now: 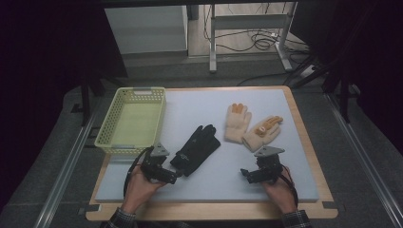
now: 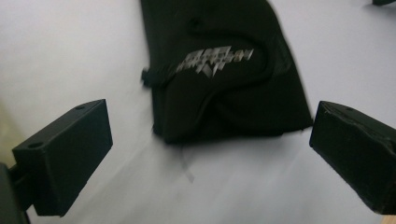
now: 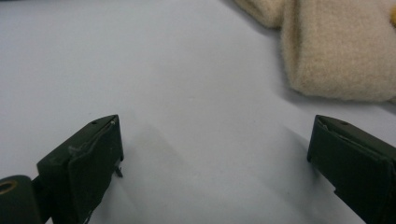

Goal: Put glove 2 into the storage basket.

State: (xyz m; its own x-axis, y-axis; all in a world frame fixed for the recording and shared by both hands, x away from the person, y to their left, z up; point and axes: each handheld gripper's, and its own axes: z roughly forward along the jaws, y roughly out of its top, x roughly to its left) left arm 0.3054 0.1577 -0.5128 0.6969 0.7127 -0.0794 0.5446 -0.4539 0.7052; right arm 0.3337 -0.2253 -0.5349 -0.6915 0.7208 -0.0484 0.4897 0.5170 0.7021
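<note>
A black glove (image 1: pixel 197 148) lies flat on the pale mat (image 1: pixel 214 185), fingers pointing away from me. Its cuff with a silver logo (image 2: pixel 219 70) sits just ahead of my left gripper (image 1: pixel 175 176), which is open with the jaws wide and nothing between them. Two cream knit gloves with orange fingertips (image 1: pixel 252 127) lie overlapping at the right centre. My right gripper (image 1: pixel 245 174) is open low over bare mat, and a cream cuff (image 3: pixel 336 51) lies ahead to its right, apart from the jaws.
A pale yellow mesh basket (image 1: pixel 108 127) stands at the mat's back left corner, with nothing inside. The mat rests on a wooden board (image 1: pixel 311 152). Beyond the table are metal frame legs and cables on the floor.
</note>
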